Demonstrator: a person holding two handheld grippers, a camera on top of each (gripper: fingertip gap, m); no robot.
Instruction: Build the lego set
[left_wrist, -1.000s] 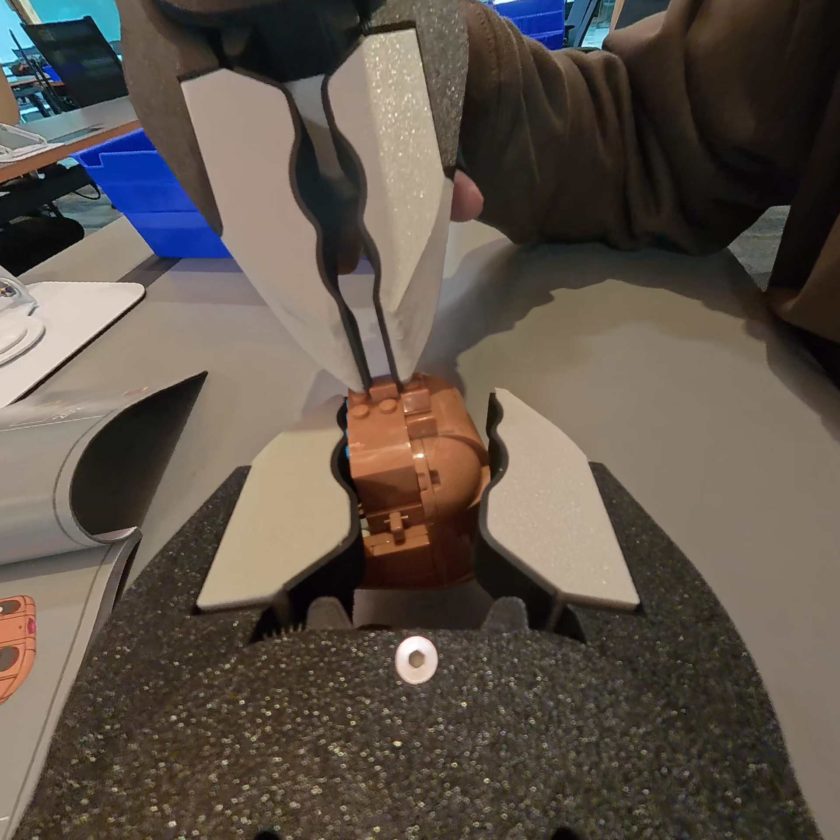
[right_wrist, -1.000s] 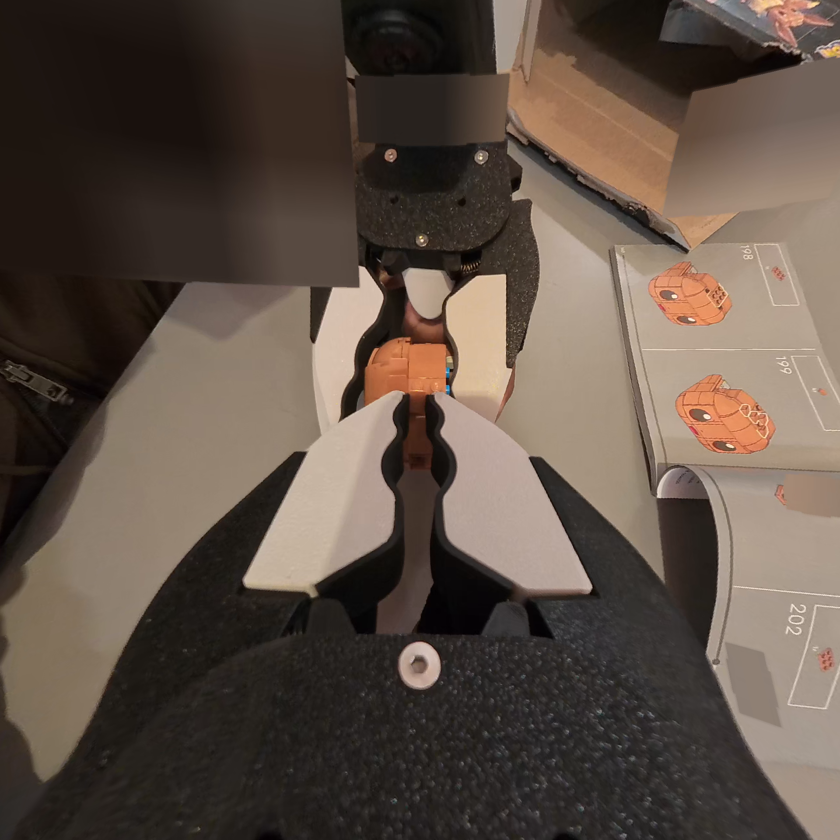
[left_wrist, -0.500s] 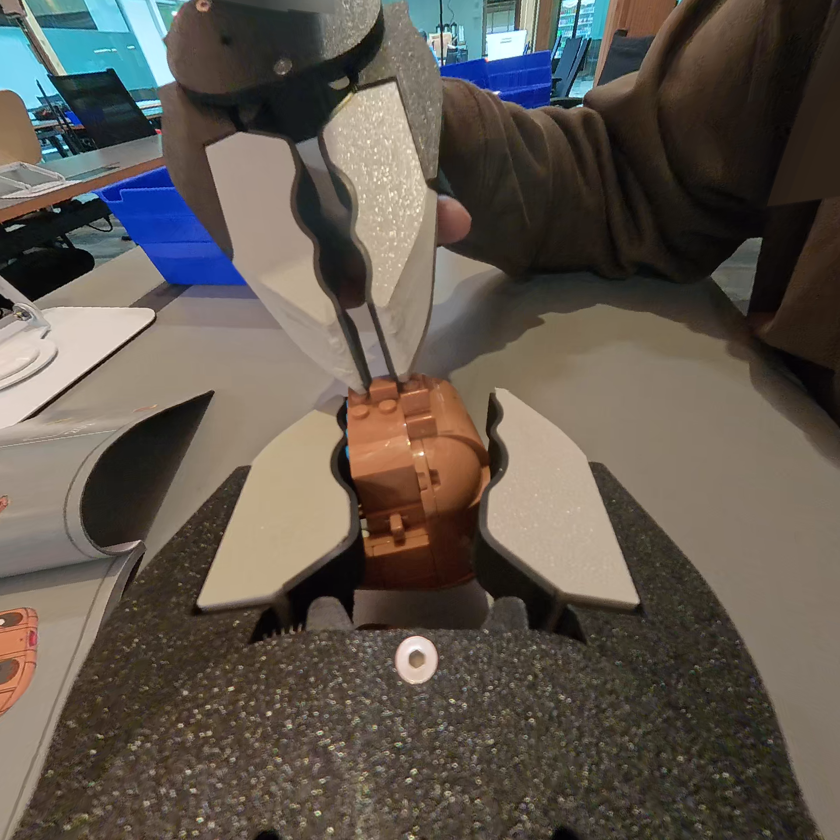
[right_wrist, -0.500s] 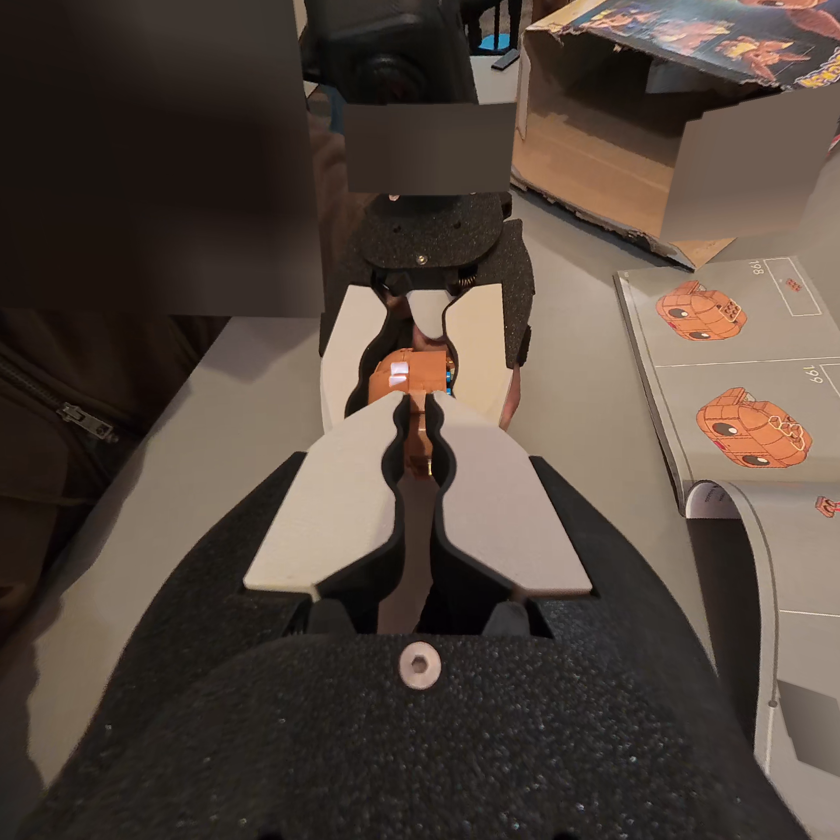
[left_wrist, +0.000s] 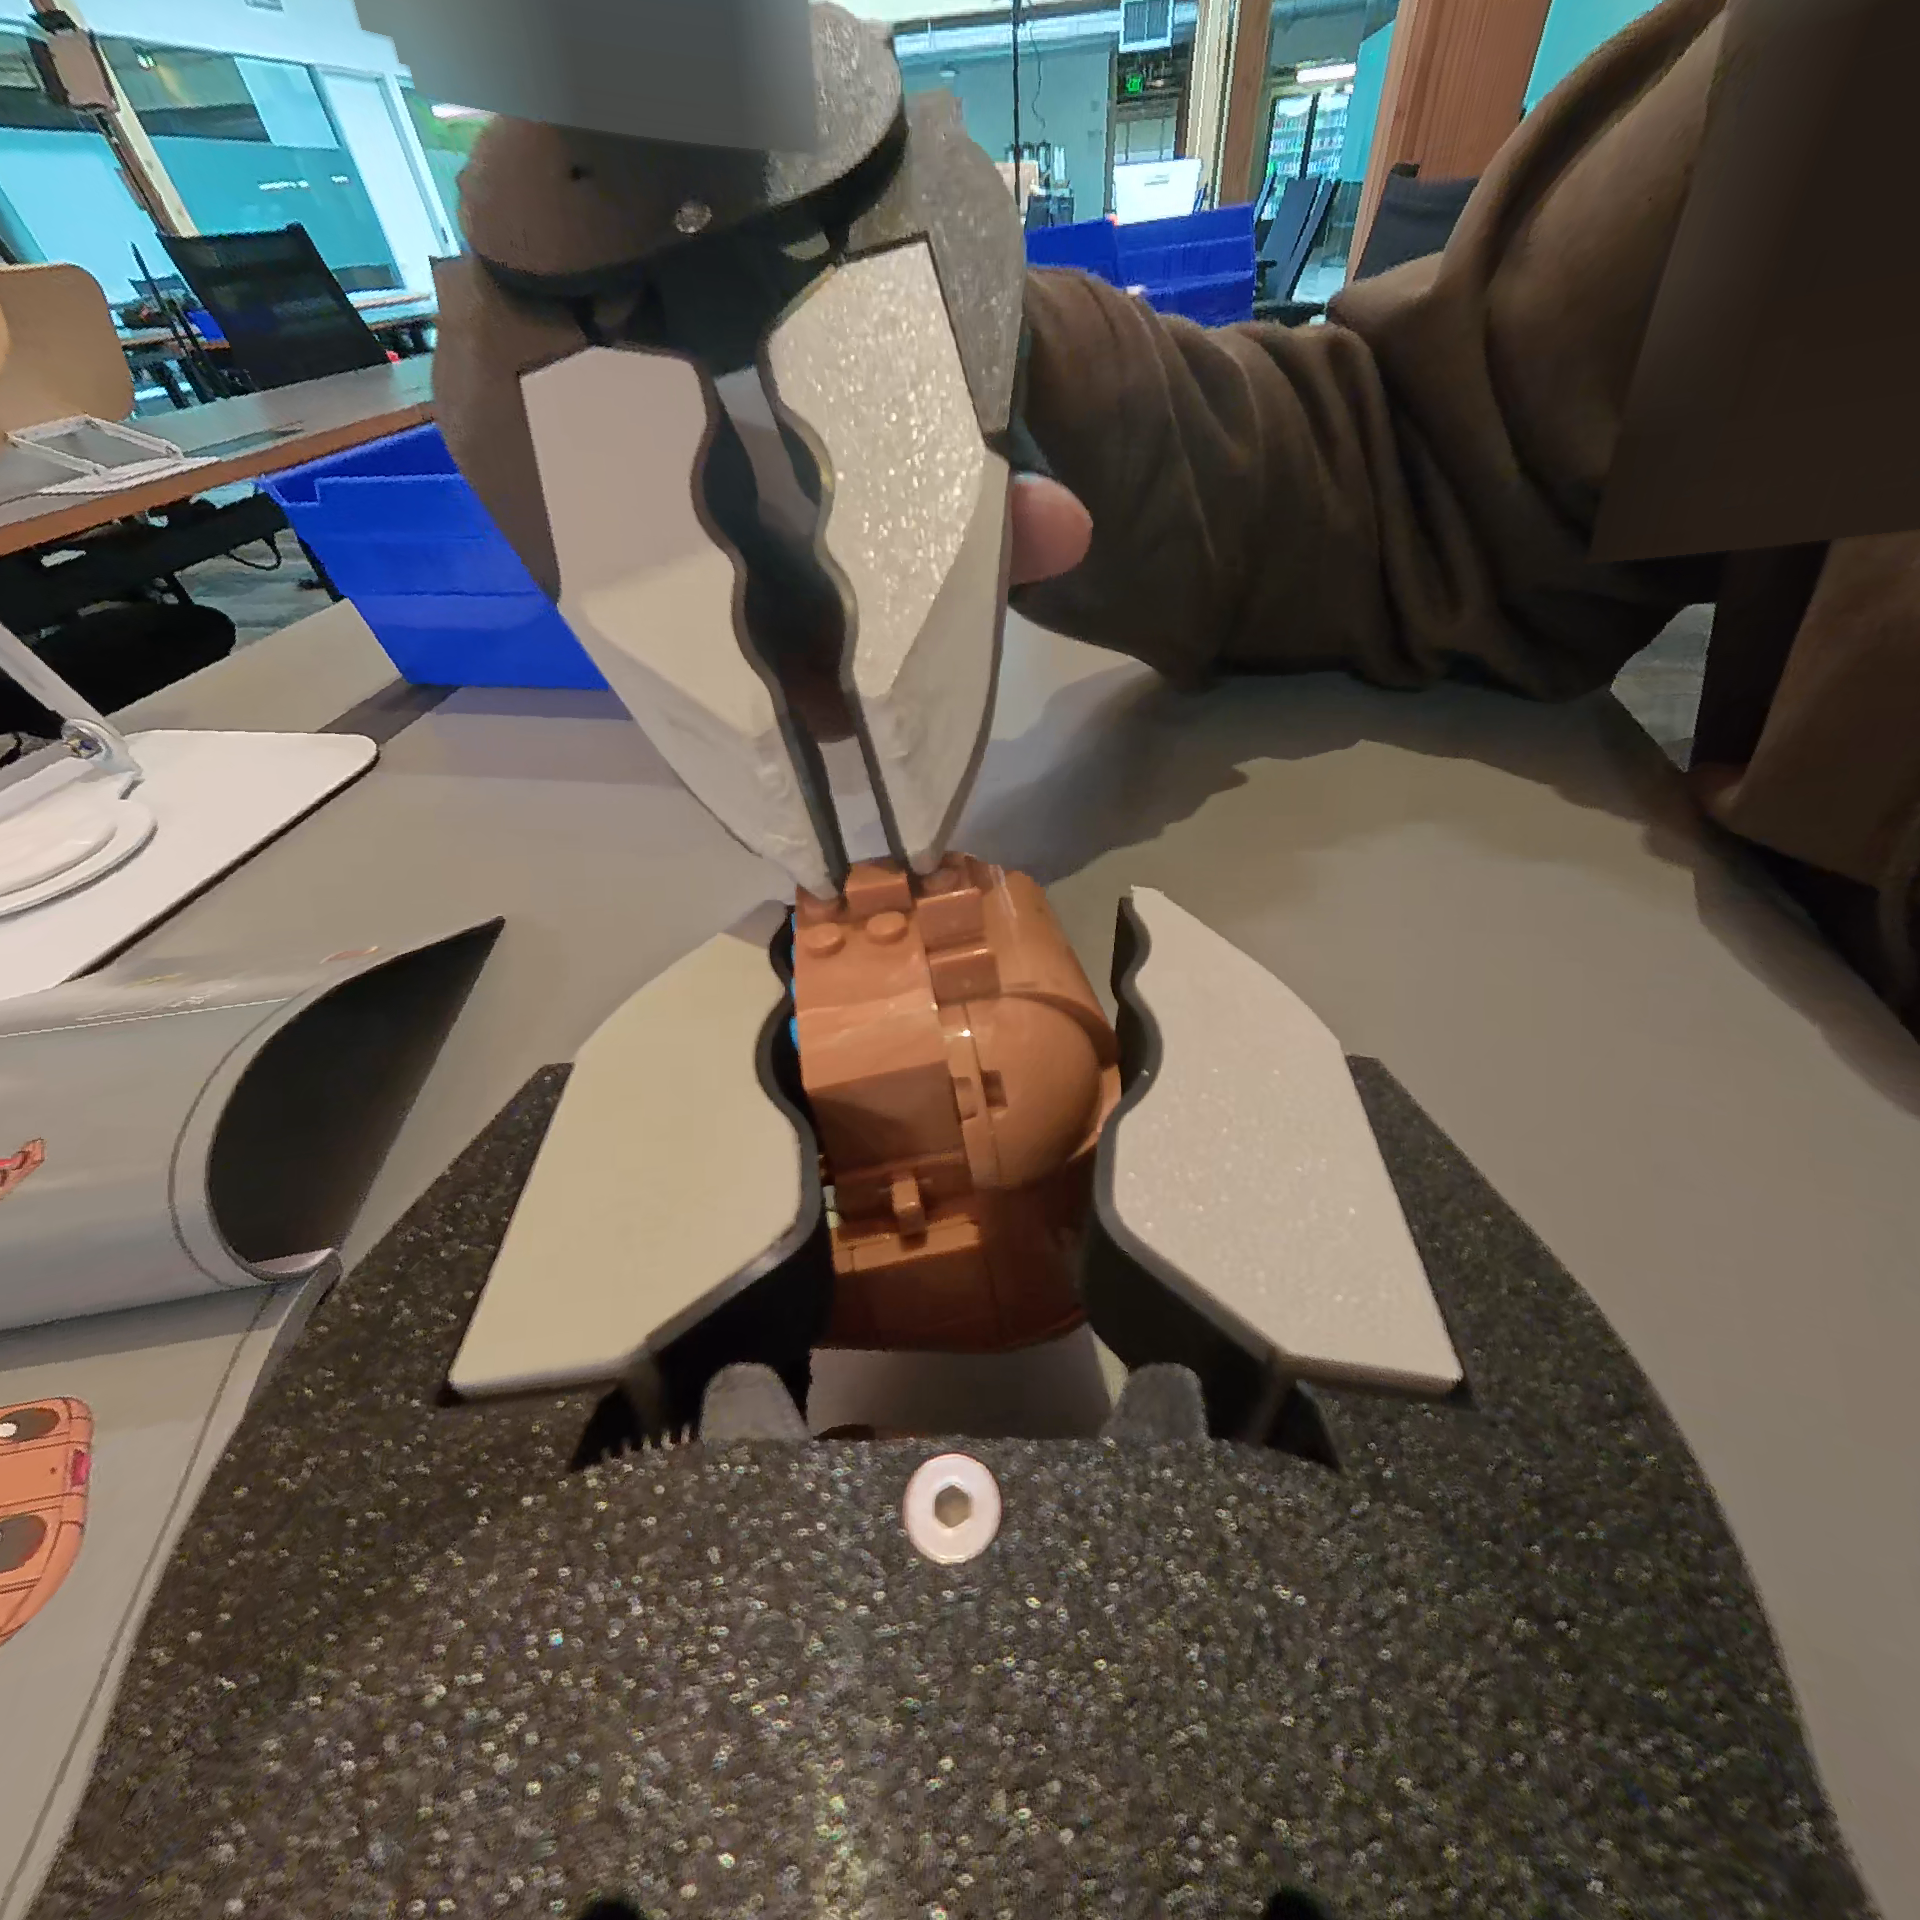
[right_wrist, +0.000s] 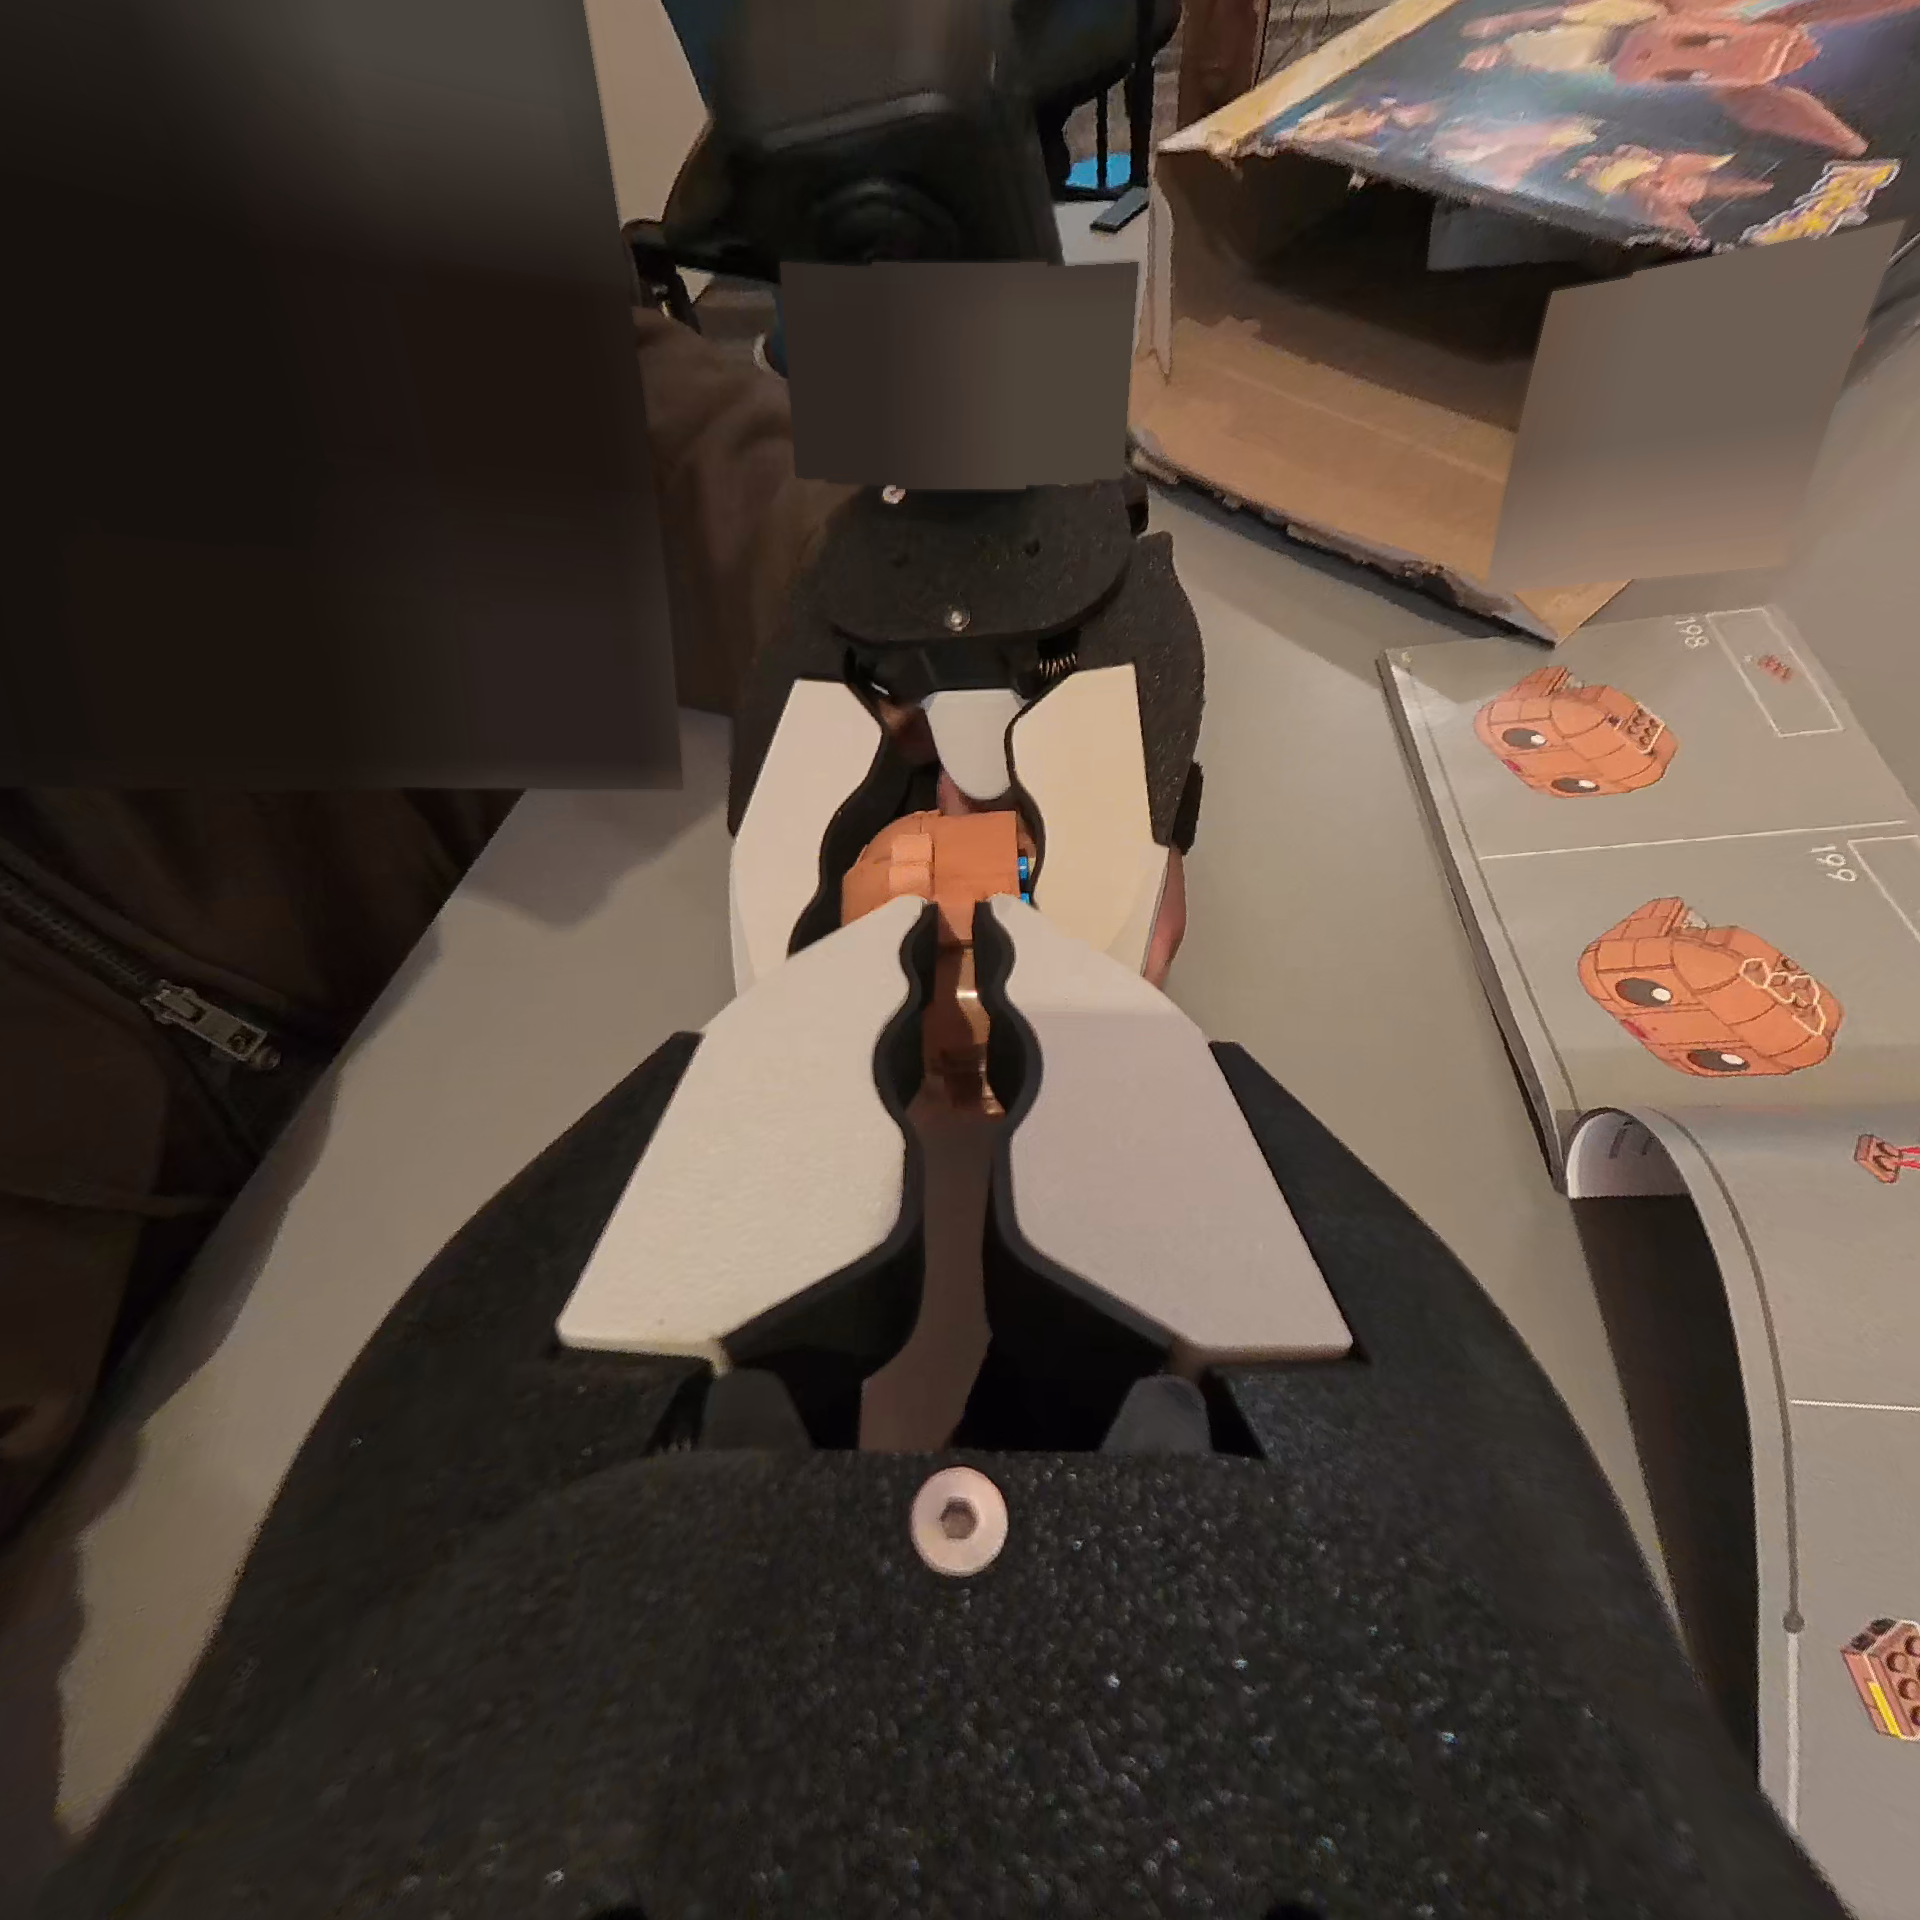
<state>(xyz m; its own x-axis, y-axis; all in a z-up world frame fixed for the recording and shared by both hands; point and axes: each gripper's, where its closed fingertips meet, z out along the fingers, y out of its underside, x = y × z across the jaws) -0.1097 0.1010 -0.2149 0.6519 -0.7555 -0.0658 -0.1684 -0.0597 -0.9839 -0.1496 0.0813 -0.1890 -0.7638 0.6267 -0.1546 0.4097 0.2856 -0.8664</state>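
Grey table (left_wrist: 1455, 935) under everything, with the torn-open cardboard box (right_wrist: 1351, 416) well behind the brown lego head (left_wrist: 966, 1122) and the open instruction booklet (right_wrist: 1662, 883) lying off to one side of it; nothing there has budged.

What did change over the last second is the grippers. The whole pairing has tipped up, so from the head you now see far more of the room behind and more of the right gripper's black body above it; a person's brown sleeve (left_wrist: 1299, 499) reaches in behind the head.

The left gripper (left_wrist: 948, 920) is spread about as wide as the head itself, one white finger pressed to each flank, so it's clamped on it as a vise; the head sits deep between those fingers, off the table as far as I can tell.

The right gripper (right_wrist: 956, 914) comes down onto the studded far end of the head, fingers almost together, with only a thin gap pinching a small brown piece (left_wrist: 871, 896) that stands right on those studs. Same pinch, same spot as a second ago — only the angle moved.

My read: the little piece is being seated and the tilt is for leverage or a better look; whether it has actually clicked home I can't tell. If the pinch twists sideways, that piece could pop off — needs a straight push.
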